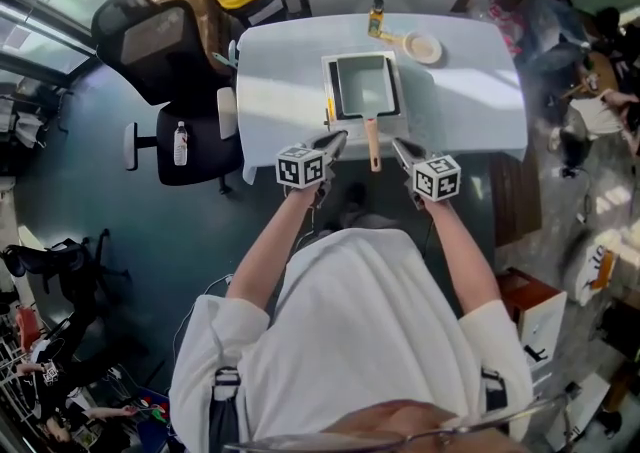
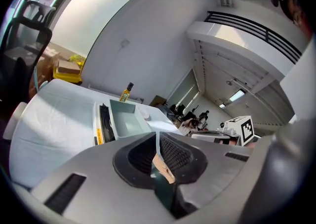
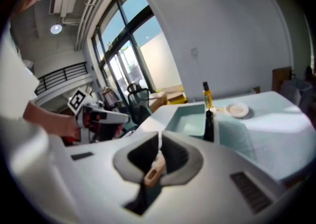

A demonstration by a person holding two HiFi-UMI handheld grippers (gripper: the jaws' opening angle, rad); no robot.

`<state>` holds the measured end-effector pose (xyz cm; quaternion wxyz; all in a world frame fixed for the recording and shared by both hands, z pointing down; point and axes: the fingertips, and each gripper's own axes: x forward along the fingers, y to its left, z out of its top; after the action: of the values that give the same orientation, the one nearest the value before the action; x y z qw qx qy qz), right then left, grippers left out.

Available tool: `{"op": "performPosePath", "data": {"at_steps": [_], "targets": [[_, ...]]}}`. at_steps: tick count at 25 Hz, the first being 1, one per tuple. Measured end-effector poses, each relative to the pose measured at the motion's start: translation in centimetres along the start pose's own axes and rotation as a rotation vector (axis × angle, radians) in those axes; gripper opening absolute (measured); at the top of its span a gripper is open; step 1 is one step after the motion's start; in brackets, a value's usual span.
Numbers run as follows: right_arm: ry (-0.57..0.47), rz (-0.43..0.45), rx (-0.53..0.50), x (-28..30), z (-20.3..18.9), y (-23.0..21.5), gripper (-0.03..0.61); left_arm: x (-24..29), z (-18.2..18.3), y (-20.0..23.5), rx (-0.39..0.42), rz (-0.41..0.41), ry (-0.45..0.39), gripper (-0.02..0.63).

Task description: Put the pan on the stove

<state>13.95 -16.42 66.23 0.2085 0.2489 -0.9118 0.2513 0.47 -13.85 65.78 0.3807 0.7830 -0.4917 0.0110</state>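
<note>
White-clothed worktop (image 1: pixel 470 91) ahead: the pan (image 1: pixel 364 83) sits, as far as I can tell, on the stove (image 1: pixel 327 81) already, handle (image 1: pixel 373 146) towards me. My left gripper (image 1: pixel 342 137) and right gripper (image 1: pixel 396 145) flank that handle, jaws of both clenched on nothing. Placing looks done; next I'd simply back away.

Bright daylight from the windows (image 3: pixel 123 40) glares on the table (image 1: pixel 275 91); fisheye edges bend and darken.

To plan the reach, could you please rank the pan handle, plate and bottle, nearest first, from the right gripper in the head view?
1. pan handle, just left of the right gripper.
2. plate, farther back, right.
3. bottle, farthest back.
</note>
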Motion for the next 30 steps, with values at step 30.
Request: {"op": "performPosePath", "data": {"at_steps": [30], "targets": [[-0.174,0.014,-0.188,-8.3,5.5,3.6,0.032,-6.7,3.2,-7.4,0.161,0.108,-0.195,0.028]]}}
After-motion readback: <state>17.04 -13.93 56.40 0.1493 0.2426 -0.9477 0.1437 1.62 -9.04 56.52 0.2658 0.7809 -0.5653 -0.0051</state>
